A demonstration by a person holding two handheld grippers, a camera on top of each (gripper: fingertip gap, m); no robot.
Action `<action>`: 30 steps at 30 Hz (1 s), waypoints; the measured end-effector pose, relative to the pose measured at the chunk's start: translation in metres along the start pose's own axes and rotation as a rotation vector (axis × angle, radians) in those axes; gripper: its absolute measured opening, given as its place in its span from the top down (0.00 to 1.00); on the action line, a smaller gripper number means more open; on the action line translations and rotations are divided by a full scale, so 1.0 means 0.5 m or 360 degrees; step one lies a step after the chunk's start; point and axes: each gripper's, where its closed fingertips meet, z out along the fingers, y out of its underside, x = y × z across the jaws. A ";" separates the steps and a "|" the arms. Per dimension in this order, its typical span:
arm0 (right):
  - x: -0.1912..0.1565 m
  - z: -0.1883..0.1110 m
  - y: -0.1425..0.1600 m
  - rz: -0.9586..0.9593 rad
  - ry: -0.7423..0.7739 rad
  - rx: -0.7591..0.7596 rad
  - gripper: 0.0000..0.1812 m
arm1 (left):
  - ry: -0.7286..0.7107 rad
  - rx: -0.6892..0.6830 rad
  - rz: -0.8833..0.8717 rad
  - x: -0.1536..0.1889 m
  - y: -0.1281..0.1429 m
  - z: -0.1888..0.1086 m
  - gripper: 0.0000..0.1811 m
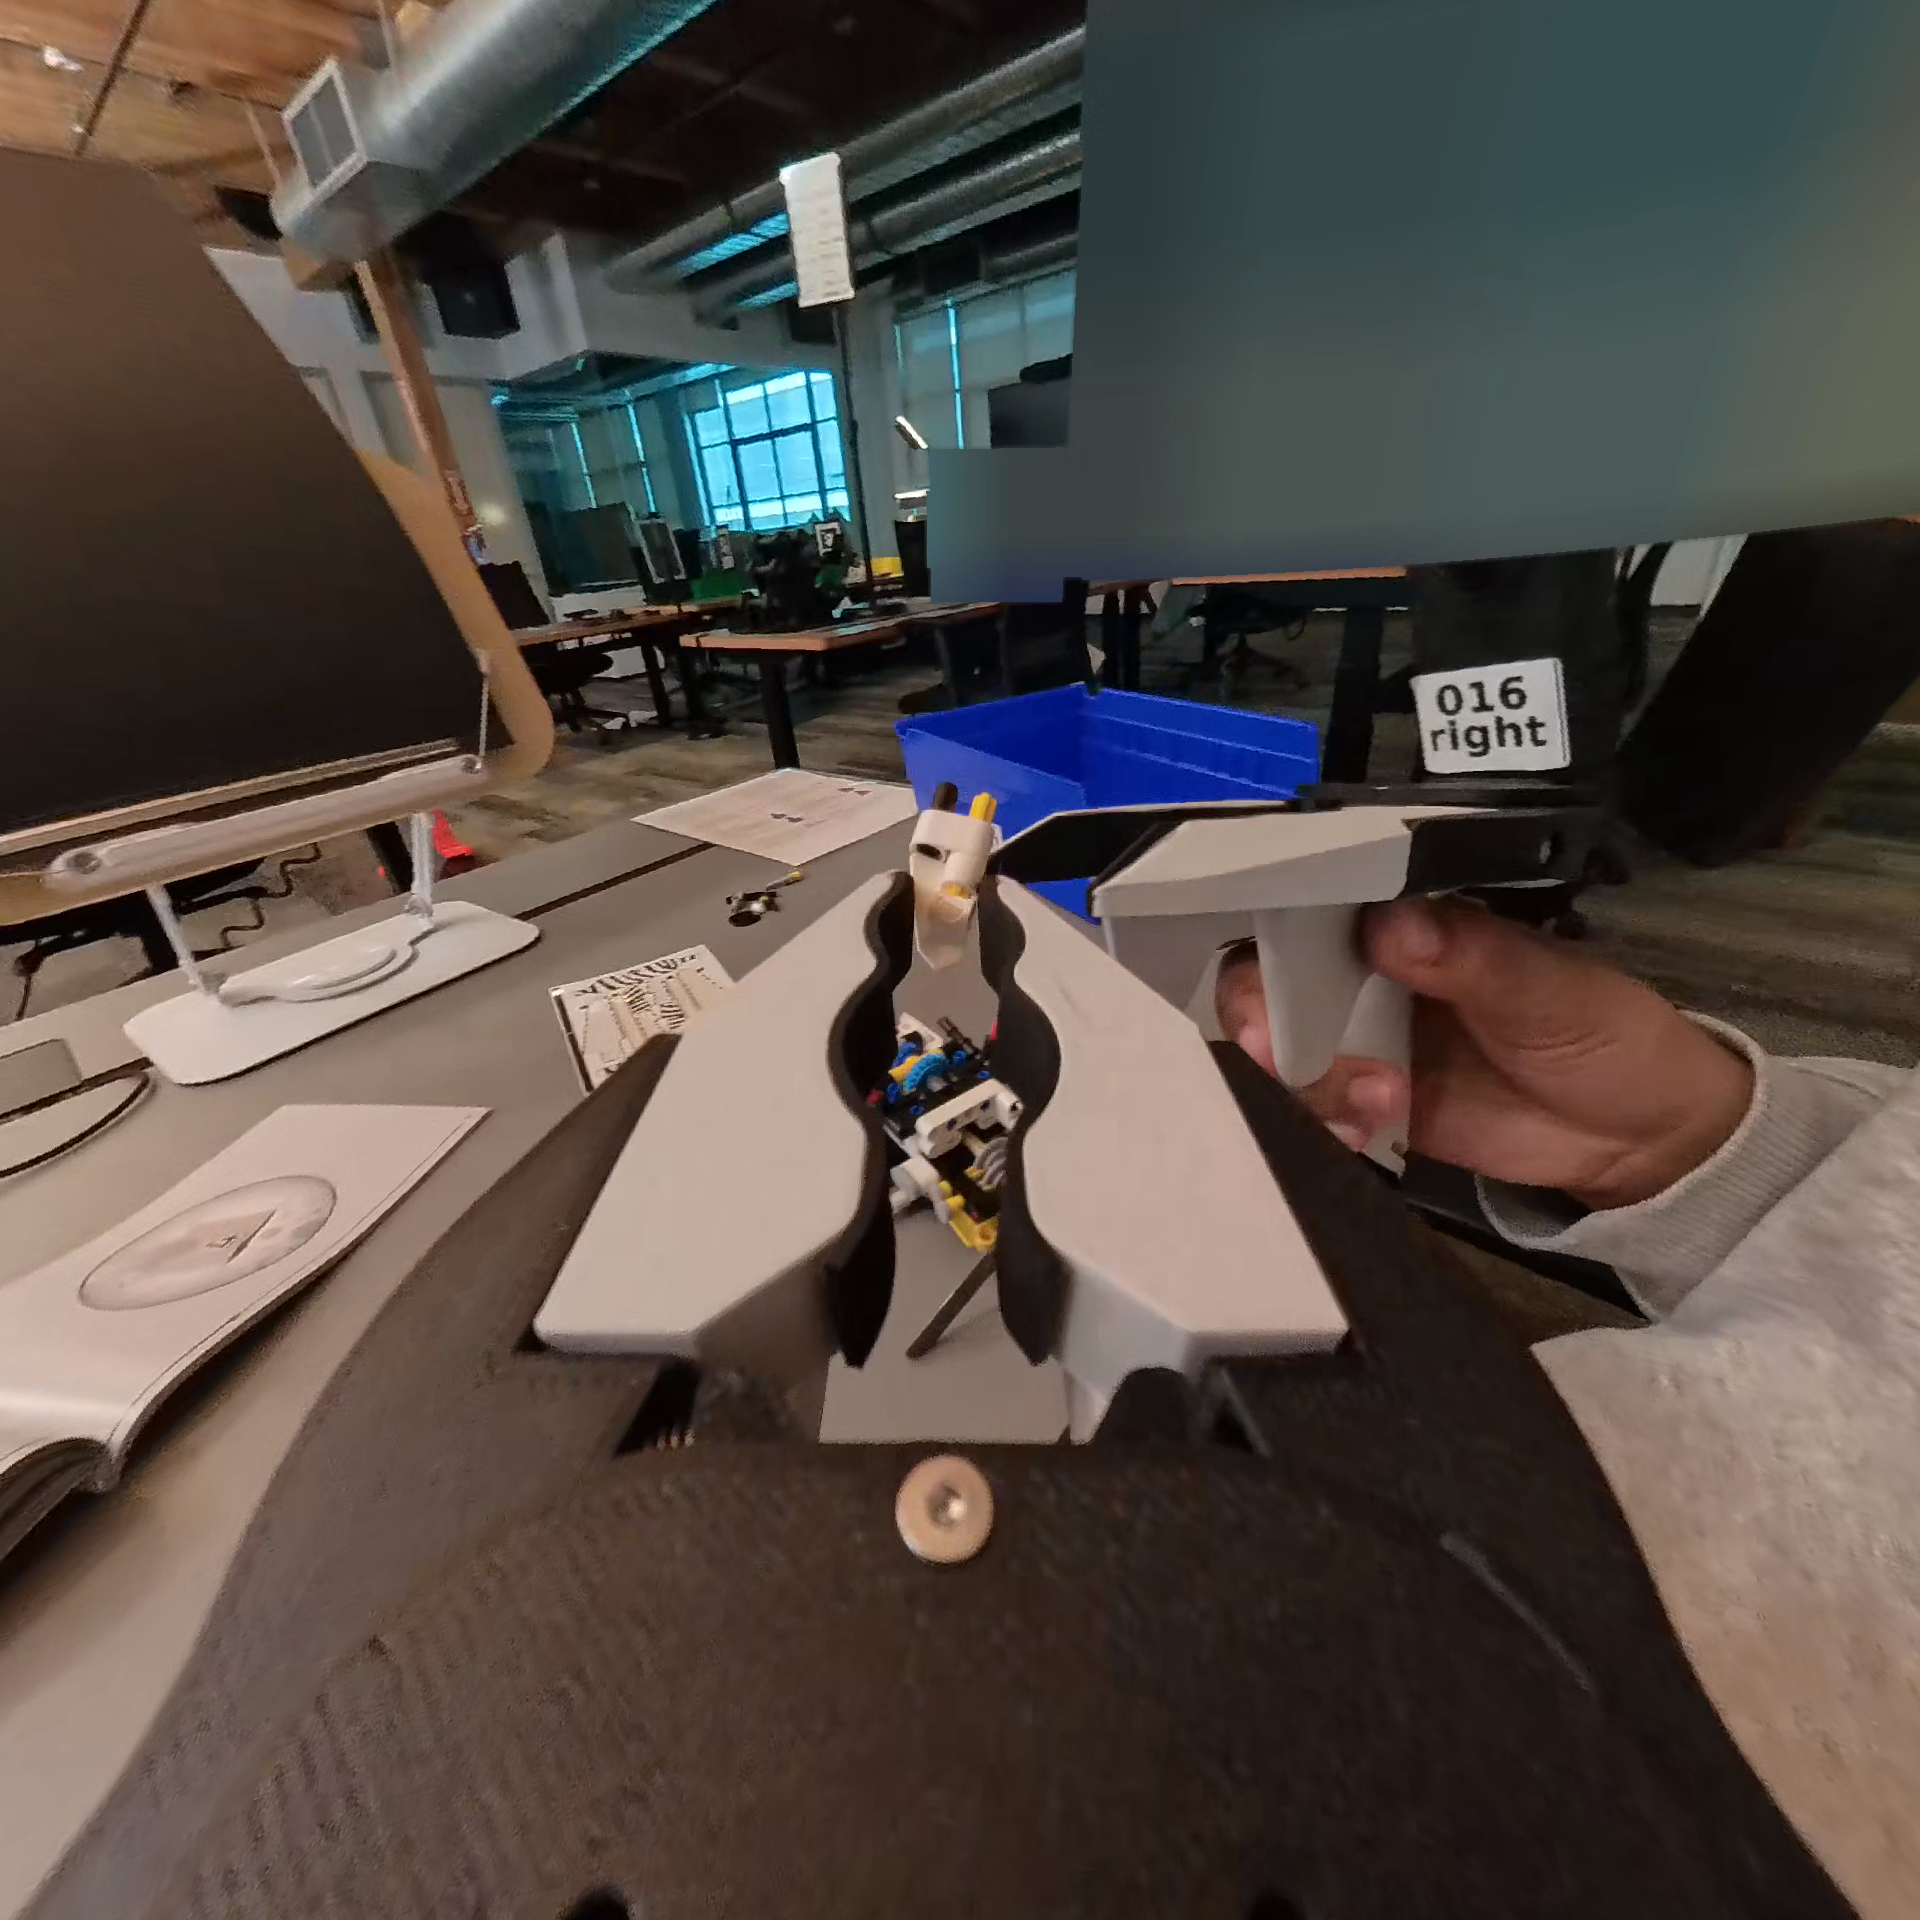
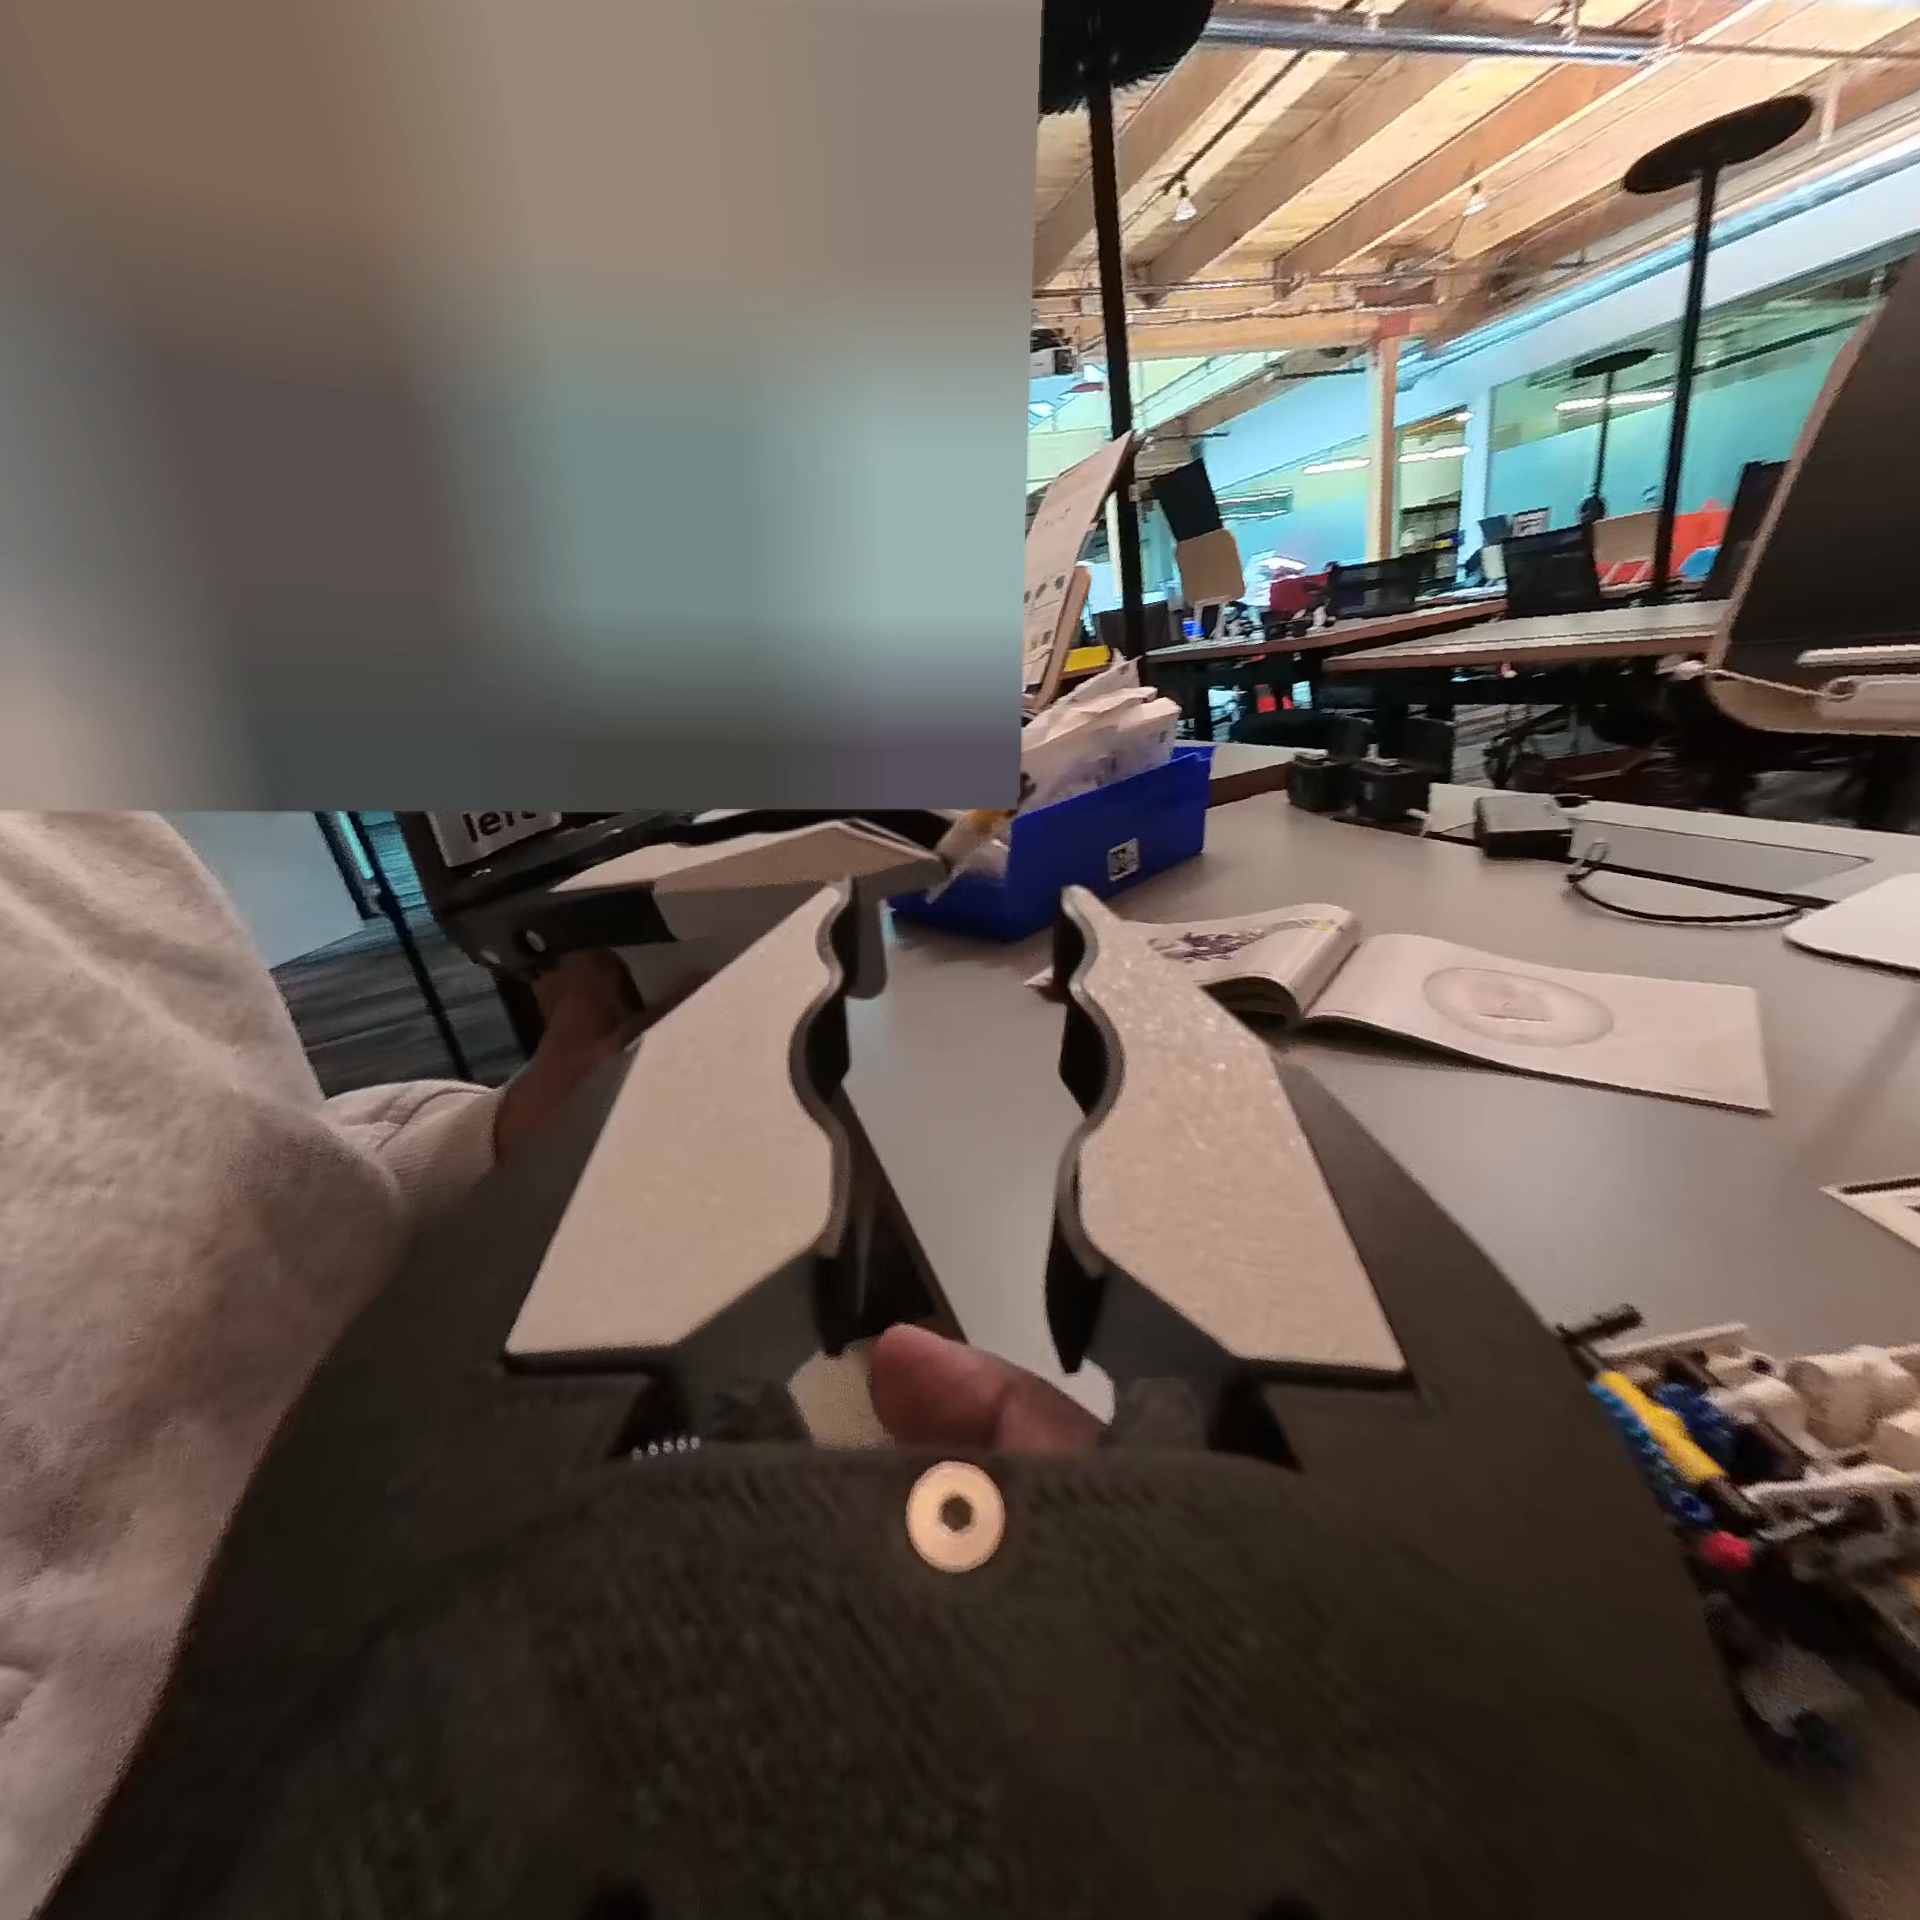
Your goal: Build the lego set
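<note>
My left gripper (image 1: pixel 940 896) is shut on a small white lego piece (image 1: pixel 948 873) with a black pin and a yellow pin at its top, and holds it in the air. Below it, between the fingers, the partly built lego model (image 1: pixel 951 1127) lies on the grey table (image 1: pixel 499 1049). My right gripper (image 2: pixel 961 935) is open and empty. In the left wrist view its tip (image 1: pixel 1023 847) points at the white piece from the right, close beside it. The model also shows in the right wrist view (image 2: pixel 1766 1444) at lower right. The left gripper (image 2: pixel 920 857) shows there at the left.
A blue bin (image 1: pixel 1101 753) stands behind the grippers; it holds white bags (image 2: pixel 1101 727). An open instruction booklet (image 1: pixel 229 1236) lies at left. A small loose lego part (image 1: pixel 753 902), paper sheets (image 1: pixel 779 816), a marker card (image 1: pixel 644 997) and a monitor stand (image 1: pixel 312 977) are on the table. My left and right fingertips are right by each other.
</note>
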 end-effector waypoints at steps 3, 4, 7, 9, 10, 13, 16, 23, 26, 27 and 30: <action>-0.011 0.002 -0.001 0.0015 -0.0018 -0.0001 0.84 | 0.0014 -0.0018 0.0027 0.017 0.010 0.011 0.94; -0.011 0.002 -0.002 0.0023 -0.0017 0.0002 0.87 | 0.0013 -0.0018 0.0035 0.022 0.014 0.013 0.94; -0.011 -0.002 -0.004 0.0075 -0.0038 0.0019 0.94 | 0.0023 0.0024 0.0050 0.036 0.014 0.011 0.98; -0.012 -0.003 -0.005 0.0117 -0.0064 0.0023 0.95 | 0.0005 0.0034 0.0092 0.038 0.014 0.009 0.98; -0.011 -0.002 -0.002 0.0124 -0.0062 0.0015 0.95 | -0.0010 0.0024 0.0102 0.036 0.017 0.010 0.98; -0.007 0.001 0.008 0.0076 -0.0033 -0.0016 0.95 | 0.0004 -0.0002 0.0063 0.032 0.027 0.009 0.98; -0.009 0.002 0.011 0.0038 -0.0035 -0.0032 0.95 | 0.0065 0.0020 -0.0052 0.032 0.029 0.005 0.98; -0.012 0.006 0.020 -0.0087 -0.0003 -0.0064 0.95 | 0.0251 0.0086 -0.0406 0.032 0.031 -0.001 0.98; -0.014 0.005 0.017 -0.0092 -0.0012 -0.0049 0.94 | 0.0339 0.0126 -0.0536 0.036 0.028 -0.001 0.96; -0.015 0.004 0.016 -0.0083 -0.0022 -0.0041 0.94 | 0.0385 0.0137 -0.0606 0.038 0.027 -0.001 0.95; -0.015 0.004 0.018 -0.0052 -0.0048 -0.0043 0.93 | 0.0503 0.0147 -0.0774 0.042 0.029 -0.004 0.94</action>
